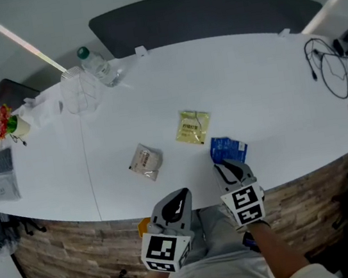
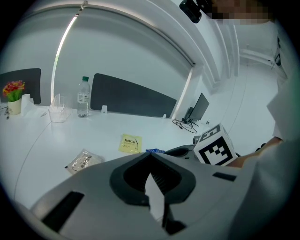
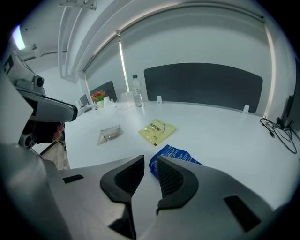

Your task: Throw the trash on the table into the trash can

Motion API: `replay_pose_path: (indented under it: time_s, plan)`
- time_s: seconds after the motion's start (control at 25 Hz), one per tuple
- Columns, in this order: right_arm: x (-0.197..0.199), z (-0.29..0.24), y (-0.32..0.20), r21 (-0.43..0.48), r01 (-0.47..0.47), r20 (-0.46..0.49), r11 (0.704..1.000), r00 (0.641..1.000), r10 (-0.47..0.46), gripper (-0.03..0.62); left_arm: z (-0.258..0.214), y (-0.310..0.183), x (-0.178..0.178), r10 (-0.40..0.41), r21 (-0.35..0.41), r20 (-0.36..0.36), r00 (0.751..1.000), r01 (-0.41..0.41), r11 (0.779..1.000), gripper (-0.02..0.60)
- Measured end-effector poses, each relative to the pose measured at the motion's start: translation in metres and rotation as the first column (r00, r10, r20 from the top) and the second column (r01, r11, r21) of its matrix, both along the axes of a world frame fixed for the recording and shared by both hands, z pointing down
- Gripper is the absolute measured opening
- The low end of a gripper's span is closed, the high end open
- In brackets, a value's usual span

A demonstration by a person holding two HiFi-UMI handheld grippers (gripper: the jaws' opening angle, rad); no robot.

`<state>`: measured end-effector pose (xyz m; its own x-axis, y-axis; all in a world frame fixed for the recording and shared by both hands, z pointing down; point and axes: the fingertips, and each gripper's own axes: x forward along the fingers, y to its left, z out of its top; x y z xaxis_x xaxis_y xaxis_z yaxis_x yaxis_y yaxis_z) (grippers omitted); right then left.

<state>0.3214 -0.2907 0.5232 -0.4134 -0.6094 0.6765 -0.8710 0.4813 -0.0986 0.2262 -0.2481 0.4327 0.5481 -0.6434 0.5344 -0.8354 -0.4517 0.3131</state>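
Three pieces of trash lie on the white table [image 1: 270, 88]: a silvery packet [image 1: 145, 161], a yellow packet [image 1: 193, 127] and a blue packet [image 1: 228, 149]. My right gripper [image 1: 227, 163] hovers at the near edge of the blue packet [image 3: 172, 154]; its jaws [image 3: 150, 160] stand a little open with nothing between them. My left gripper [image 1: 183, 194] hangs over the table's front edge, below and to the right of the silvery packet [image 2: 83, 161], apart from it. Its jaws [image 2: 150, 157] meet at the tips and hold nothing. The yellow packet [image 3: 157, 131] lies beyond the blue one.
At the back left stand a water bottle [image 1: 95, 64], a clear plastic container [image 1: 80, 89] and a small pot of flowers [image 1: 10, 123]. Black cables [image 1: 330, 66] lie at the far right. A dark partition [image 1: 207, 13] runs behind the table. The table's front is brick-faced [image 1: 67, 248].
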Motion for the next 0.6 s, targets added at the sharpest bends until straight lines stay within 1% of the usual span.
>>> replay_pose_path:
  time_s: [0.28, 0.48, 0.6]
  plan:
    - [-0.010, 0.016, -0.001, -0.037, 0.035, -0.028, 0.999, 0.999, -0.036, 0.104, 0.011, 0.000, -0.005, -0.018, -0.030, -0.002, 1.000, 0.018, 0.999, 0.000]
    - [-0.010, 0.029, -0.001, -0.057, 0.062, -0.105, 0.996, 0.992, -0.068, 0.103, 0.012, -0.004, -0.008, -0.032, -0.036, -0.014, 0.999, 0.031, 0.999, 0.000]
    - [-0.011, 0.032, -0.002, -0.064, 0.072, -0.135, 0.995, 0.988, -0.080, 0.097, 0.015, -0.003, -0.010, -0.040, -0.046, -0.018, 0.999, 0.039, 0.998, 0.000]
